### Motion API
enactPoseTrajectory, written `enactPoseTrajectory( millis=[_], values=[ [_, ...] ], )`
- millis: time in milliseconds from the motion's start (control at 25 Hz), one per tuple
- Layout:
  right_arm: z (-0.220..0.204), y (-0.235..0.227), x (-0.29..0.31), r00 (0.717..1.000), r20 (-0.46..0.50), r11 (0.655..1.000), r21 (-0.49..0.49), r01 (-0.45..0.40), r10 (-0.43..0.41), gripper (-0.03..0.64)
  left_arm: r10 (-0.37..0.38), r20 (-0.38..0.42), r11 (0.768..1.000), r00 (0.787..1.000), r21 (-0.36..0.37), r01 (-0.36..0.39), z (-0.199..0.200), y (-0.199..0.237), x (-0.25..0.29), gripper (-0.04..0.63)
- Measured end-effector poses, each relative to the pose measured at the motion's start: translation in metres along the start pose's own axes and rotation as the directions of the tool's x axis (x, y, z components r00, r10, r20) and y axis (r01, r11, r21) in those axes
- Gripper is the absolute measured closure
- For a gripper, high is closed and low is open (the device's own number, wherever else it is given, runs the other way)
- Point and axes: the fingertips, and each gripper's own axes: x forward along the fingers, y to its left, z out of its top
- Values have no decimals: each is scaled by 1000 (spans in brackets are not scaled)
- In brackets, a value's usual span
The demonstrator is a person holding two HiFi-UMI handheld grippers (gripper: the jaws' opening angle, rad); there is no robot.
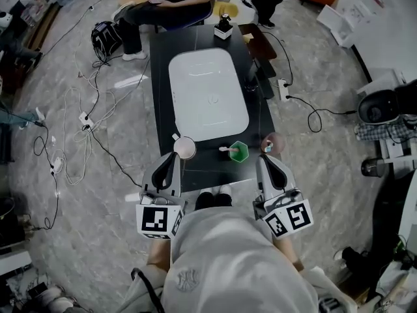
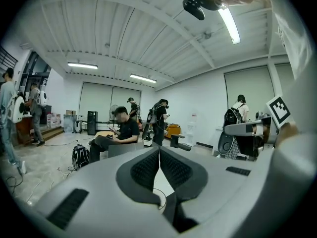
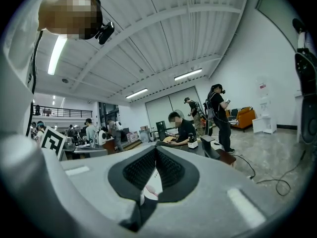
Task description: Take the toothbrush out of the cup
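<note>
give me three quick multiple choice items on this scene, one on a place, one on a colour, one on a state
1. Where does the green cup stand?
A. on the floor
B. on the dark table
C. on a chair

2. What colour is the large tray?
A. white
B. yellow
C. red

3. How do the jaws of the left gripper stand?
A. wide apart
B. together, with nothing between them
C. clamped on the toothbrush

Answers:
1 B: the head view shows the green cup on the dark table, on the person's side of the tray.
2 A: the tray shows plain white against the table.
3 B: in the left gripper view the pads meet, and the toothbrush pokes from the green cup.
</note>
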Motion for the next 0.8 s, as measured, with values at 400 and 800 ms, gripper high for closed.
enactPoseTrajectory(
  millis=[400, 800],
  values=[
    [-12, 12, -4, 1000, -27, 1000, 0, 3, -3, 611, -133, -153, 989, 979, -86, 121, -30, 15, 41, 483],
    [-13, -1, -14, 998, -33, 998, 4, 59, -58, 611, -137, -345, 982, 929, -173, 81, -106, 43, 104, 483]
  ],
)
